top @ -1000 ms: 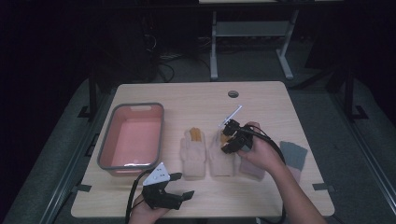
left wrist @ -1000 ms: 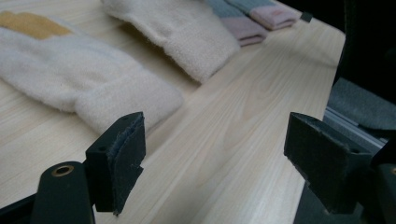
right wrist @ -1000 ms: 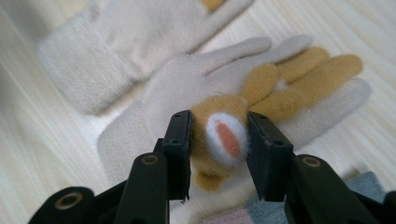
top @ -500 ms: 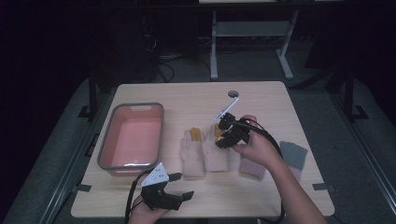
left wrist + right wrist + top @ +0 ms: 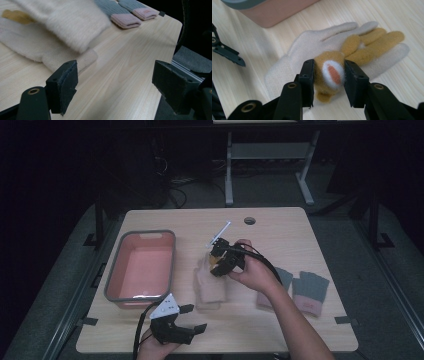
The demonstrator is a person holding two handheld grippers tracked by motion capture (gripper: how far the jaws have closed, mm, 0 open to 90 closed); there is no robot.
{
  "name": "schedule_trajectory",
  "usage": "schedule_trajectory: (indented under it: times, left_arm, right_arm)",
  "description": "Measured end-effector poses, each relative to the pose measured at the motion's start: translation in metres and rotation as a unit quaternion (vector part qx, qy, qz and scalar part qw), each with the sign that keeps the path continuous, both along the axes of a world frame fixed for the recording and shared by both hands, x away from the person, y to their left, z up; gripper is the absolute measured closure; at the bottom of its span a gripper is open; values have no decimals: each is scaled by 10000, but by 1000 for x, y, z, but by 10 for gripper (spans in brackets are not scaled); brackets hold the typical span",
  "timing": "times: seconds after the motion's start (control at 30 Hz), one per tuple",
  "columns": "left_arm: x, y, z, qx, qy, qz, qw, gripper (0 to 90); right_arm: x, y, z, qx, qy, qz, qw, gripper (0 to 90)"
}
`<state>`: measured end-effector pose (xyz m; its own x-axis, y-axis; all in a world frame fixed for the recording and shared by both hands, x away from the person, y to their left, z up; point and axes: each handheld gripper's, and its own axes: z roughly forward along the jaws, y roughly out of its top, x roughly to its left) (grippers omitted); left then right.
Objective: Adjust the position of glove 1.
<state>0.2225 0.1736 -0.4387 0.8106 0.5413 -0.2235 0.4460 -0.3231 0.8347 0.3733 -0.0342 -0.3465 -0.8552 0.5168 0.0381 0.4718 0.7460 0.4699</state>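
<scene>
Right gripper [image 5: 329, 82] jaws clamp the mustard glove [image 5: 352, 53], lifted just over the cream glove [image 5: 312, 50]. Pink bin [image 5: 142, 265] holds nothing yet; grey gloves [image 5: 310, 290] untouched. Left gripper [image 5: 175, 327] idle, jaws wide

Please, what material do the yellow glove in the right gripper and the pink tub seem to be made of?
The yellow glove looks like fuzzy fleece or plush knit; its surface is hairy and matte. The pink tub seems to be smooth moulded plastic with a grey rim, slightly glossy; I cannot be sure.
</scene>
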Motion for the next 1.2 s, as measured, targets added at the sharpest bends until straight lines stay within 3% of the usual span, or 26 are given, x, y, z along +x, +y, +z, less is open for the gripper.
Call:
schedule_trajectory:
  times: [0.47, 0.8, 0.93, 1.03, 1.1, 1.2]
  left_arm:
    - [1, 1, 0, -25, -12, 43, 10000, 208]
    - [1, -1, -1, -9, 9, 22, 10000, 208]
    - [1, -1, -1, -13, 32, 47, 10000, 208]
    - [1, -1, -1, 33, 18, 32, 10000, 208]
    - [2, -2, -2, 23, 35, 36, 10000, 208]
    - [2, -2, -2, 67, 30, 22, 10000, 208]
  right_arm:
    - [8, 23, -19, -103, 216, 61, 9997, 621]
    - [13, 20, -40, -174, 391, -68, 9991, 602]
    - [17, 16, -49, -51, 579, -160, 9982, 549]
    - [16, 15, -48, -75, 509, -162, 9985, 533]
    - [15, 12, -39, 153, 462, -147, 9987, 517]
    - [12, 11, -31, 63, 268, -109, 9996, 496]
